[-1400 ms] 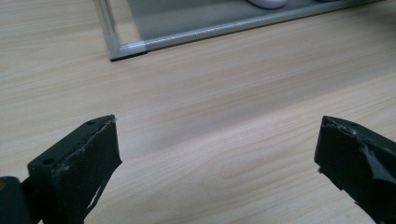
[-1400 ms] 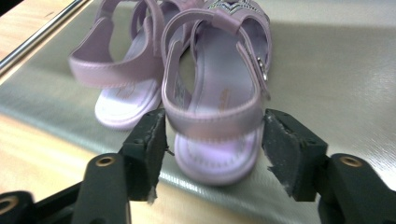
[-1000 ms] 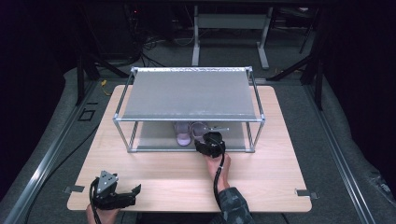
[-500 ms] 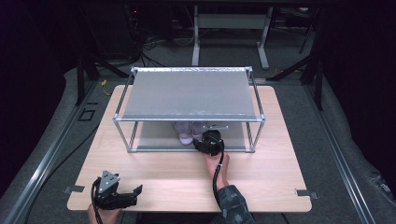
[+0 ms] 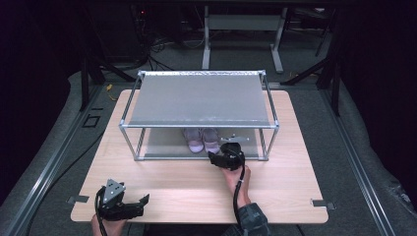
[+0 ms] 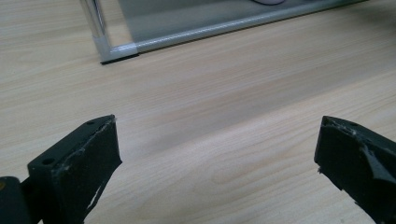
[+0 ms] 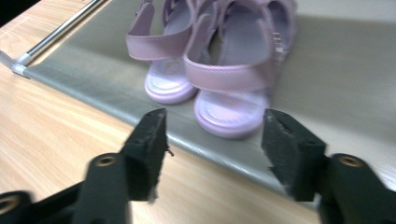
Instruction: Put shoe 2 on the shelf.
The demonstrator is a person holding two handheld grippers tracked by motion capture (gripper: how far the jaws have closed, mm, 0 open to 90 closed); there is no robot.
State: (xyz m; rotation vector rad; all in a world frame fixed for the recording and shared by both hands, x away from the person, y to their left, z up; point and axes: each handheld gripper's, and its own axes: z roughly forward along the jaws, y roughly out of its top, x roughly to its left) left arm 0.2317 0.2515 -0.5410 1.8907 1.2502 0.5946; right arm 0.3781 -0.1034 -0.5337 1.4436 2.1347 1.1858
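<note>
Tongs in my left hand, the left gripper [image 5: 129,206], rested low at the near left edge of the pale wooden table [image 5: 162,182]. Its jaws stood wide apart with nothing between them. I think I kept it there so that it would not be in the way. Ahead of it was the near left corner post of the grey metal two-level rack [image 6: 100,28].

Further right, the pair of lilac strapped sandals [image 5: 202,140] stood side by side on the rack's lower grey shelf [image 7: 345,88], under the top shelf, with the heels toward me. My right gripper [image 7: 212,151] was just in front of the shelf's edge. Its jaws were apart and held nothing, and the right-hand sandal [image 7: 236,70] lay just beyond the gap, probably because I aimed at this one.
</note>
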